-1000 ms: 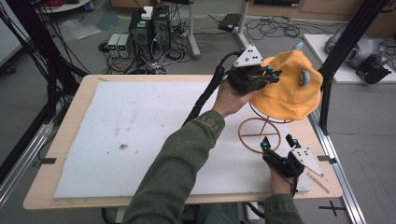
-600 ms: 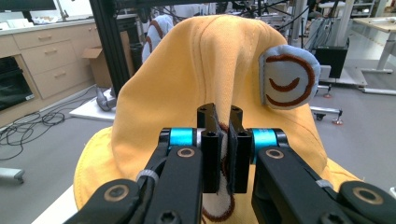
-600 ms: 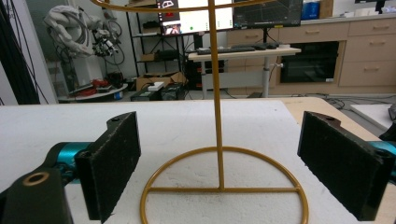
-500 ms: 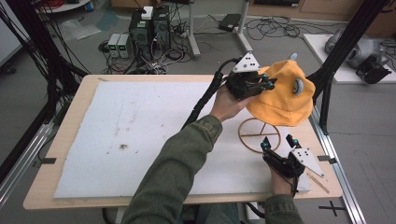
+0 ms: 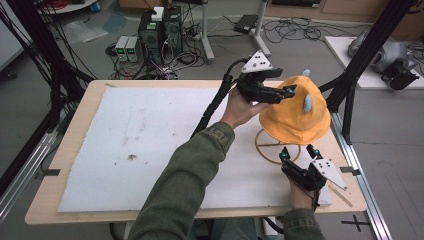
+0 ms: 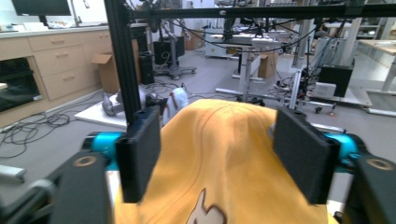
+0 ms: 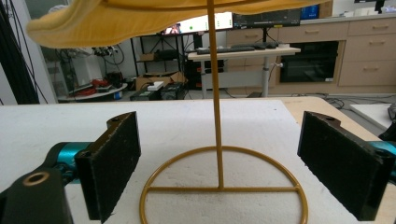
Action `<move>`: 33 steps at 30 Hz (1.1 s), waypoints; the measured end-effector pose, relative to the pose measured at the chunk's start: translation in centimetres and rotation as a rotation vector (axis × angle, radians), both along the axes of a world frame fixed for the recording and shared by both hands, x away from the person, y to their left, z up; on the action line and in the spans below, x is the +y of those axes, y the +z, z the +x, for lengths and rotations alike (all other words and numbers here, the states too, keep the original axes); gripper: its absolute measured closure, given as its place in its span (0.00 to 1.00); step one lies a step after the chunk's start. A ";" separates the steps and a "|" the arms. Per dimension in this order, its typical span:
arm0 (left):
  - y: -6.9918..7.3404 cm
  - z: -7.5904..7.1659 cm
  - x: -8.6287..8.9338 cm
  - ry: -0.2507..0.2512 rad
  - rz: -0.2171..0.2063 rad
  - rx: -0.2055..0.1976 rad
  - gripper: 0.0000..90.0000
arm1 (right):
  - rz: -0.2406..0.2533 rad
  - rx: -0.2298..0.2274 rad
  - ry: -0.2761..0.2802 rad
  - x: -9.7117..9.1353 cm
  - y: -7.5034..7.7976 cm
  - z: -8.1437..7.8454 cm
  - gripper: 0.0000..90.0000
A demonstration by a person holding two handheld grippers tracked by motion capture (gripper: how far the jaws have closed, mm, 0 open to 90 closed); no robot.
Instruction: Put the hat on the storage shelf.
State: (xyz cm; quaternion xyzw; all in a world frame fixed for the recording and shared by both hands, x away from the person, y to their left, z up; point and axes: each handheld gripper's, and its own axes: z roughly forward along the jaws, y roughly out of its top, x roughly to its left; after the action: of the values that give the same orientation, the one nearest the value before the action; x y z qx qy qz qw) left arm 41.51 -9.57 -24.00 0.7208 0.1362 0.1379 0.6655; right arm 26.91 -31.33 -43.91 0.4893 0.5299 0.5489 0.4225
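Your left gripper (image 5: 285, 92) has jaws spread around the yellow hat (image 5: 296, 120) sitting on the wire stand (image 5: 272, 147) near the surface's right edge; your right gripper (image 5: 299, 156) jaws spread, empty, facing the stand's base.

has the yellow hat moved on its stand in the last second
Yes. The yellow hat now sits level, covering the stand's pole above the ring base; earlier it was tilted up toward the left gripper, whose jaws are now open.
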 end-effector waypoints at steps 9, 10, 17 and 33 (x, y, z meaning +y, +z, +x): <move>0.7 -0.3 2.3 0.096 -0.007 -0.027 0.26 | -0.005 0.006 0.002 0.1 0.0 0.0 0.14; 0.8 -0.3 2.8 0.113 -0.009 -0.028 0.25 | -0.008 0.002 0.001 0.1 -0.1 0.1 0.14; 1.8 -1.6 8.3 0.270 -0.028 -0.076 0.23 | -0.002 0.013 0.004 0.2 -0.1 0.1 0.14; -2.1 -8.7 27.7 0.790 -0.086 -0.060 0.19 | 0.026 0.017 -0.005 0.3 -0.1 0.5 0.14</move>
State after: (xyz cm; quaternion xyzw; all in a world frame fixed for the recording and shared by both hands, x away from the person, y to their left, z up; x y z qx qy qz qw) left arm 32.82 18.11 -26.12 0.5800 0.3892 0.3986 0.5943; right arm 27.38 -31.03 -44.04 0.5005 0.5251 0.5507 0.4129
